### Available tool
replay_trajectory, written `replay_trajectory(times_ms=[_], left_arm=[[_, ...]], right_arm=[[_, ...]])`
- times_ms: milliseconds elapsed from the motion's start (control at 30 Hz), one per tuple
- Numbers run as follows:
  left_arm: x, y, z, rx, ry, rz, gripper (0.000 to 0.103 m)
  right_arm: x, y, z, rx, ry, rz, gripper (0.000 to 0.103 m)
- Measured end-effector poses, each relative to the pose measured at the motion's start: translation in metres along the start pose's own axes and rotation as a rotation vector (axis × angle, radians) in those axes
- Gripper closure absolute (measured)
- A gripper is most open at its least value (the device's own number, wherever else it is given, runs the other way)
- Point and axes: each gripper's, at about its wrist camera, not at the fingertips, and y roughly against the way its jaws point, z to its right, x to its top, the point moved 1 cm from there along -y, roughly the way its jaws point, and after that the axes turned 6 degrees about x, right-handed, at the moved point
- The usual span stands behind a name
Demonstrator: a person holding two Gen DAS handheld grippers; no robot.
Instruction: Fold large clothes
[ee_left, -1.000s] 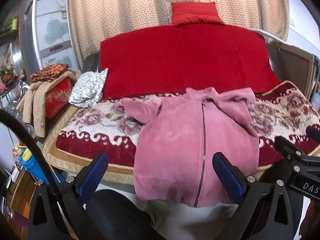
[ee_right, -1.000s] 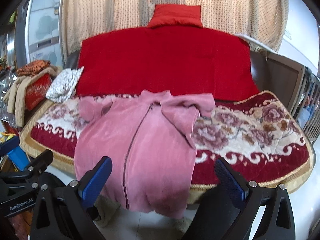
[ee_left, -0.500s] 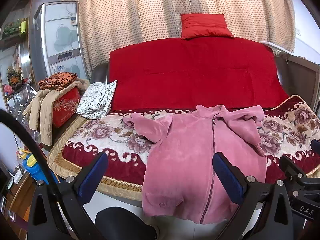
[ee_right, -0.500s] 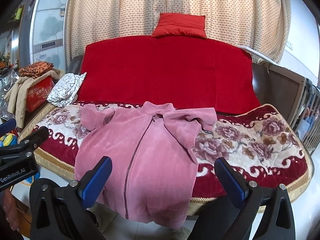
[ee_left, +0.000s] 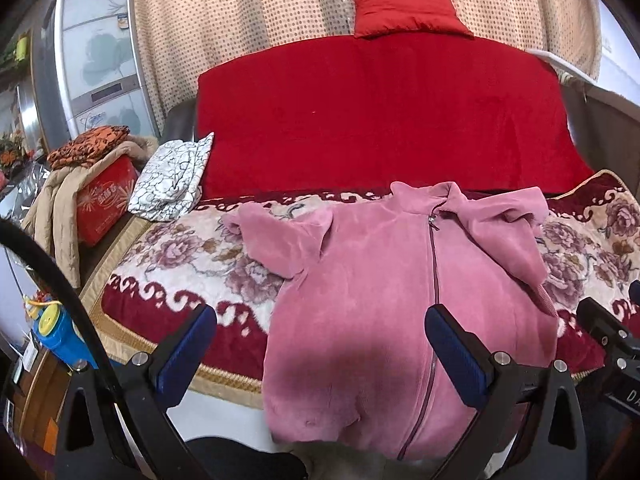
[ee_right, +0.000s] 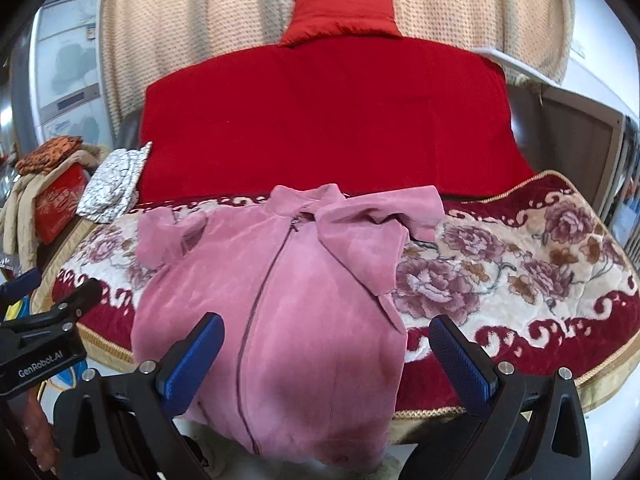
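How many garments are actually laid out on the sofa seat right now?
1: the pink zip jacket, spread front-up, hem hanging over the front edge. The white patterned cloth sits at the seat's left end; what it is, I cannot tell.

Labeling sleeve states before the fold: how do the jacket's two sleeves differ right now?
The left sleeve sticks out sideways onto the floral cover, bunched and short-looking; the right sleeve is folded across the jacket front, lying diagonally toward the hem. Left sits mostly off the body, right mostly on it. Both are the same pink fleece, neither held.
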Motion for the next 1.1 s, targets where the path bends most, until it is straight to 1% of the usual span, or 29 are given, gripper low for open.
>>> replay_trajectory(times_ms=[167,367,533,667,767,867,900,1000,1067,1100], left_arm=[[0.013,-0.012,0.012,0.007,-0.013,0.011,0.000],[0.028,-0.032,0.022,0.010,-0.017,0.006,0.000],[0.033,-0.050,0.028,0.012,-0.021,-0.005,0.000],[0.040,-0.068,0.033,0.015,-0.016,-0.001,0.000],[0.046,-0.089,0.036,0.007,0.004,-0.013,0.000],[0.057,-0.111,0.032,-0.014,0.051,-0.014,0.000],[0.063,-0.118,0.029,-0.026,0.082,-0.002,0.000],[0.074,-0.139,0.021,-0.013,0.152,0.047,0.000],[0.068,-0.152,0.021,-0.008,0.163,0.058,0.000],[0.060,-0.160,0.022,-0.007,0.157,0.051,0.000]], right_arm=[[0.015,-0.023,0.016,-0.012,-0.026,0.009,0.000],[0.033,-0.042,0.027,0.000,-0.045,0.044,0.000],[0.042,-0.060,0.033,0.011,-0.069,0.053,0.000],[0.049,-0.077,0.036,0.015,-0.094,0.060,0.000],[0.056,-0.092,0.036,0.019,-0.099,0.066,0.000],[0.061,-0.104,0.036,0.032,-0.106,0.094,0.000],[0.062,-0.108,0.036,0.036,-0.108,0.108,0.000],[0.061,-0.118,0.035,0.056,-0.108,0.183,0.000],[0.053,-0.126,0.036,0.063,-0.093,0.238,0.000],[0.049,-0.130,0.037,0.070,-0.080,0.238,0.000]])
